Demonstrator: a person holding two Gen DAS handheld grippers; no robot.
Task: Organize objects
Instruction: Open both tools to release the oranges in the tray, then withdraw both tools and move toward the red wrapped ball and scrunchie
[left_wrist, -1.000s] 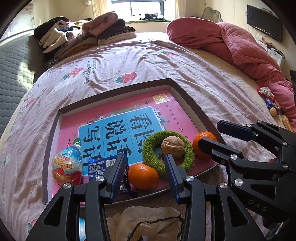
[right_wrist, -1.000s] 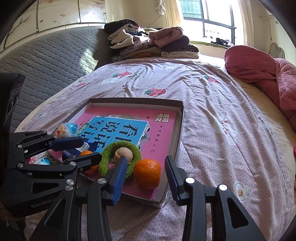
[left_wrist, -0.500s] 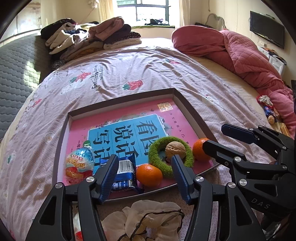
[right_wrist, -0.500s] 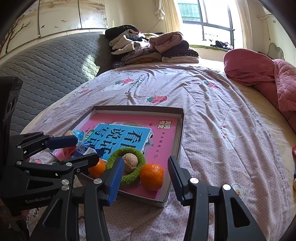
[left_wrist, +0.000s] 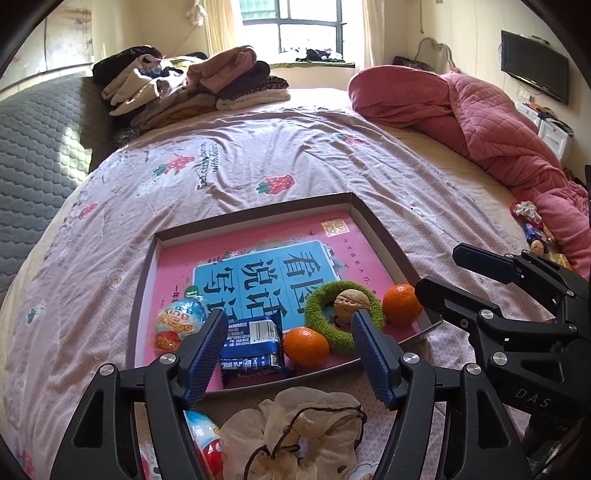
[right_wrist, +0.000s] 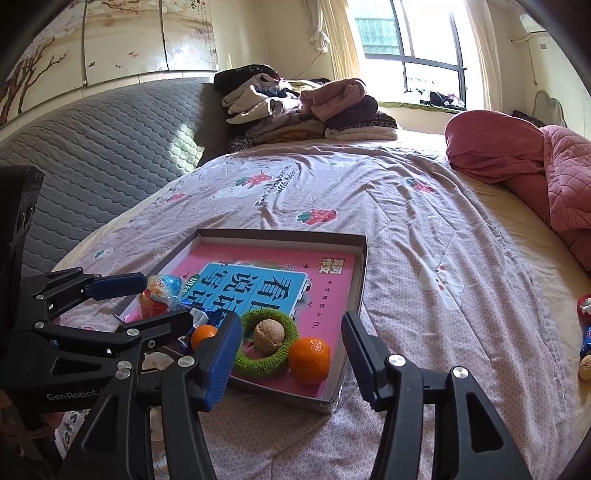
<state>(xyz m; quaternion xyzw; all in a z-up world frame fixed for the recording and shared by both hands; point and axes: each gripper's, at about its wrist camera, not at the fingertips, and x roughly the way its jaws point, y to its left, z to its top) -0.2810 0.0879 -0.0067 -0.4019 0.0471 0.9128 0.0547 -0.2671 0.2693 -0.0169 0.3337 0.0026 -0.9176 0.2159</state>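
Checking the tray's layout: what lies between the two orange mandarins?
In both wrist views, the green knitted ring with a walnut inside lies between the near mandarin and the far mandarin.

Left gripper is pointing steeply downward, jaws having just been opening, now standing wide with nothing pressed between the pads. Right gripper is angling down less steeply beside it, jaws likewise just opening, gripping nothing. Both are sitting close together, side by side.
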